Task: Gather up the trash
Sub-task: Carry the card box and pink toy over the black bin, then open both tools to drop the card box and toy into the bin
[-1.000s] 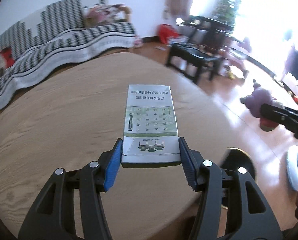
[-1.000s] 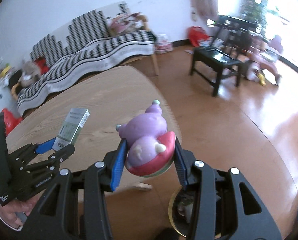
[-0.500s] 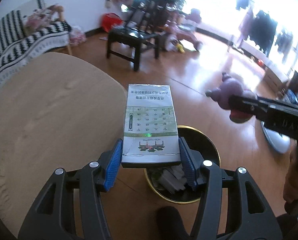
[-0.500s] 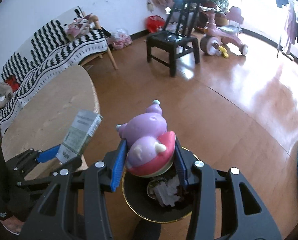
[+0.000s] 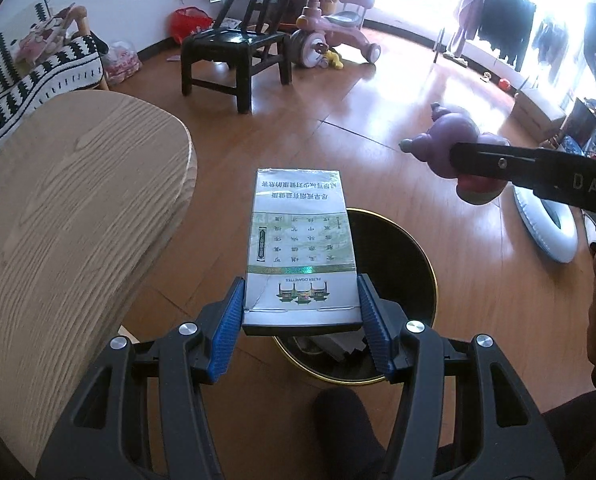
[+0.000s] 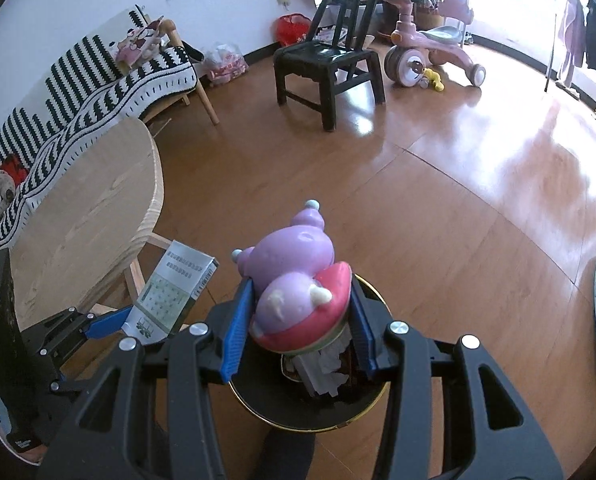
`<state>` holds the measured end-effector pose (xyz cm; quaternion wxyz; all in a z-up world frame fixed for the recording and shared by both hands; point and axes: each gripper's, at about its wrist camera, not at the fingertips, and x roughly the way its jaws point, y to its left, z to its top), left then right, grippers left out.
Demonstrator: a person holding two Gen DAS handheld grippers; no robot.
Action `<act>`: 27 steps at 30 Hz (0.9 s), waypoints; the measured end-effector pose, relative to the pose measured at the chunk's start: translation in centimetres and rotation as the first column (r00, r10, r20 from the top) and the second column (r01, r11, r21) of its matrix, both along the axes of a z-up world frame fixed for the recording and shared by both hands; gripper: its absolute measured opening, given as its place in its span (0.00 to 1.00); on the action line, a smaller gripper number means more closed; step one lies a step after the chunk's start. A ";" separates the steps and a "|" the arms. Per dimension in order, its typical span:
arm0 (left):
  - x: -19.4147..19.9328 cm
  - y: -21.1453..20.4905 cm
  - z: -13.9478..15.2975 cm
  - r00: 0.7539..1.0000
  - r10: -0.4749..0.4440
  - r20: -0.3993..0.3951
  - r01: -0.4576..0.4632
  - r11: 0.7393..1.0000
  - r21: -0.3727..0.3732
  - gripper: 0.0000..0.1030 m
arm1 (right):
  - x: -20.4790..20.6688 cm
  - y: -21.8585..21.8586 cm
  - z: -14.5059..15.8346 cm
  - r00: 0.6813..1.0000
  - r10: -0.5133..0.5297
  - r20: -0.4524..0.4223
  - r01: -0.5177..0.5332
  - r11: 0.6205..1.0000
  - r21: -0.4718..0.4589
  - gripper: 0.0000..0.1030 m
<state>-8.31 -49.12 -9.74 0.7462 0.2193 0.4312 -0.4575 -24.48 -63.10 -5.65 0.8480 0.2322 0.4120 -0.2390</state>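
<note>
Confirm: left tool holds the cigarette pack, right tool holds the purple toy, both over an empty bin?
Not empty. The right wrist view shows crumpled paper trash inside the bin. The rest holds: left tool grips the cigarette pack, right tool grips the purple toy.

You see a glossy wooden floor (image 6: 438, 184), a black chair (image 6: 330, 60), a pink tricycle (image 6: 430, 48), a striped sofa (image 6: 97, 84) against the white wall (image 6: 77, 0), and a round wooden table (image 5: 57, 208).

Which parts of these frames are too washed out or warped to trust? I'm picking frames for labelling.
Left wrist view: the window side at upper right is blown out, glare streaks the floor, the table edge bows from fisheye; the cigarette box print is sharp. Right wrist view: floor glare at right, the purple toy crisp, the trash bin interior dark.
</note>
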 end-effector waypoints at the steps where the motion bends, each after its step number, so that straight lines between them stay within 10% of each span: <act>1: 0.0 0.1 0.0 1.000 -0.001 0.000 0.001 1.000 0.000 0.53 | 0.1 0.2 0.0 1.000 0.004 -0.002 -0.004 1.000 -0.001 0.44; 27: -0.5 -0.4 -0.2 1.000 -0.002 -0.002 0.002 1.000 -0.003 0.53 | 0.8 0.5 0.0 1.000 0.005 -0.005 -0.005 1.000 -0.001 0.47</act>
